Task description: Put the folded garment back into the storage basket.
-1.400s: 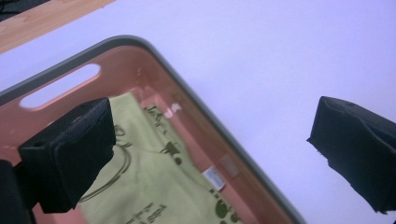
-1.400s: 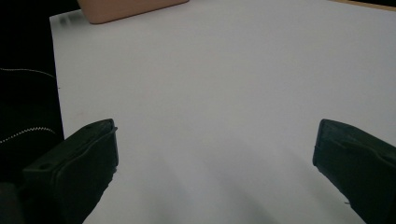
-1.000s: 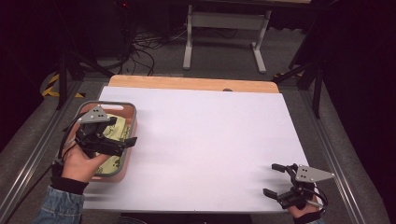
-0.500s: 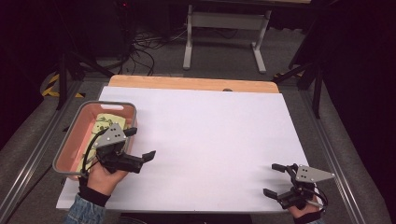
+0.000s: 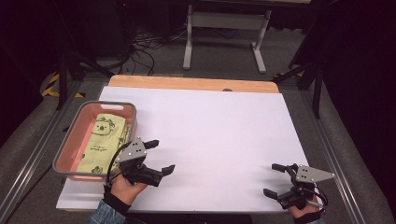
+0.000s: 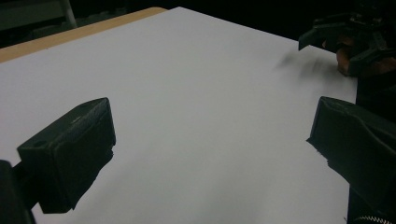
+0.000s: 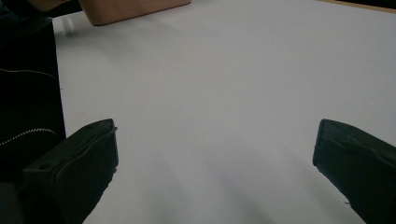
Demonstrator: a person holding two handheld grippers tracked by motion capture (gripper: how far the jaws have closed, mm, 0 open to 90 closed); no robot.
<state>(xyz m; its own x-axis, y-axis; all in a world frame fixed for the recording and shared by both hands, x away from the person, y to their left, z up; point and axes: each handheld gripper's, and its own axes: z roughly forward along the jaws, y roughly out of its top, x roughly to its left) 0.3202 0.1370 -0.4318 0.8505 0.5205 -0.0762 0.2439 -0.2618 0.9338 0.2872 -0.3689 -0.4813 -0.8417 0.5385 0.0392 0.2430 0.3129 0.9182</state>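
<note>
Hands enter from the near edge of the counter (image 5: 224,126), one claw in each. Left claw (image 5: 159,156) sits just right of the pink tray (image 5: 70,140), low over the white surface, jaws spread wide and holding nothing; its grey three-cornered plate faces up, wrist angled so the jaws point toward the counter's middle. Sleeve at the left wrist is dark cuff over blue denim. Right claw (image 5: 275,179) rests at the near right corner, jaws likewise spread and empty, pointing left across the counter; the left gripper view catches it far off at the sheet's edge (image 6: 348,39).

Tray: rounded rectangle, salmon-pink inside with a grey rim, smooth plastic look. Inside it lies a pale yellow-green cloth (image 5: 102,137), flat and folded, printed with a small cartoon animal face and dark lettering, soft and matte. Counter top is a plain white matte sheet, with a light wooden strip (image 5: 187,83) along the far edge. Jaw pads are blocky black.
</note>
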